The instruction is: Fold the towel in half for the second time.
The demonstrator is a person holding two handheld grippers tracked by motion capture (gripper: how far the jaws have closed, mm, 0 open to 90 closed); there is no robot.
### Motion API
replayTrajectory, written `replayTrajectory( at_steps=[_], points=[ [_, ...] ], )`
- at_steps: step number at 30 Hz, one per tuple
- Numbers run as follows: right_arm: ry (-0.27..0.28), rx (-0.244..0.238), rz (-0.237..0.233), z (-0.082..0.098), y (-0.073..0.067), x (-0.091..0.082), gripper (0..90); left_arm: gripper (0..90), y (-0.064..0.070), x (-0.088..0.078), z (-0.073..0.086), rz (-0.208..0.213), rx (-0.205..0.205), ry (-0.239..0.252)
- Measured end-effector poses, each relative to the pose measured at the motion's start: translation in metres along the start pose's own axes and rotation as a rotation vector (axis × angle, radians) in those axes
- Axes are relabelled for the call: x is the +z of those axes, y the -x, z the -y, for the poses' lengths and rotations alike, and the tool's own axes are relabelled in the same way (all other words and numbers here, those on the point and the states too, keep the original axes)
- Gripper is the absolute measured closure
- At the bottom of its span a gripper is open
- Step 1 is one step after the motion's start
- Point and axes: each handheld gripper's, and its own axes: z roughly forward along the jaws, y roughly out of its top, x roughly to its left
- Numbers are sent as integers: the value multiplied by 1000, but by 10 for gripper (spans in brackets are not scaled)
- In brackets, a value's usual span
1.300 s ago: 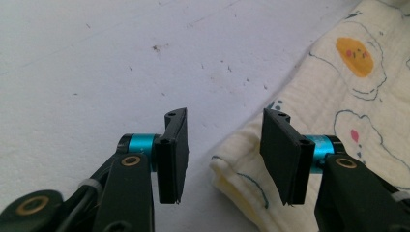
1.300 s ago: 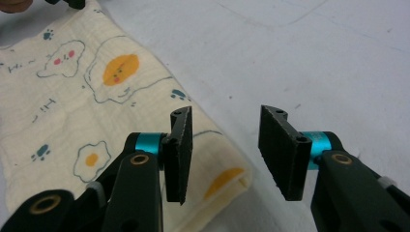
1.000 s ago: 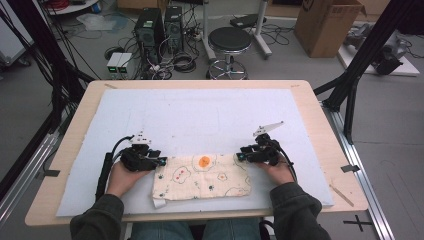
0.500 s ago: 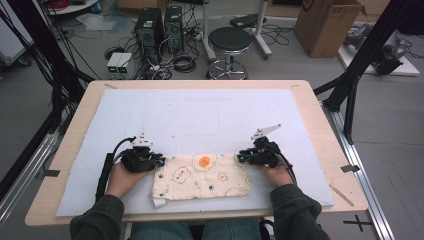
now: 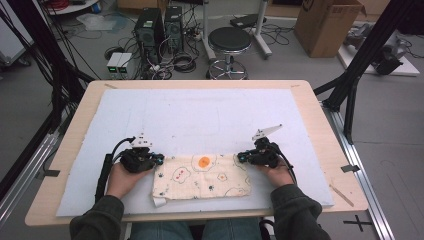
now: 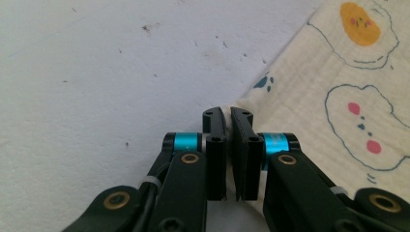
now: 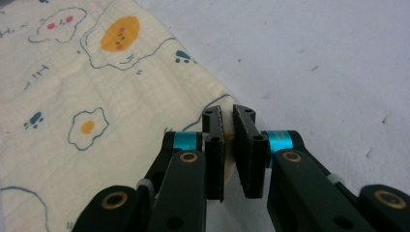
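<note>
With the printed cloth (image 5: 202,175) lying flat at the near edge of the surface (image 5: 200,120), the left gripper (image 6: 227,113) and right gripper (image 7: 228,112) have just been closing their jaws on its two far corners, so the next move looks like an even lift to fold it.

Soft crinkled printed cloth (image 5: 202,175) lies on a matt, speckled white mat (image 5: 200,115) over a wooden table (image 5: 320,125)

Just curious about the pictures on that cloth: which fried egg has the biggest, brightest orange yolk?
The egg at the middle of the cloth's far edge; the others' yolks are smaller and paler.
</note>
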Motion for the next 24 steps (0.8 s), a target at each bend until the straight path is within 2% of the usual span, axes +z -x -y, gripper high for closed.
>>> replayTrajectory(
  at_steps=[7, 10, 15, 20, 24],
  points=[
    [13, -9, -16, -9, -2, -3, 836, 848, -8, -7, -2, -23, -22, 37],
    [6, -20, -14, -14, -2, -2, 836, 849, -13, -8, -5, -34, -50, 63],
    [5, 0, -5, -20, 7, 1, 836, 850, -17, -5, -11, -44, -45, 68],
    [21, 35, -1, -27, 18, 0, 836, 850, -25, -2, -14, -42, -90, 87],
    [9, 36, 13, -38, 25, -2, 836, 850, -30, 4, -24, -56, -94, 85]
  ],
)
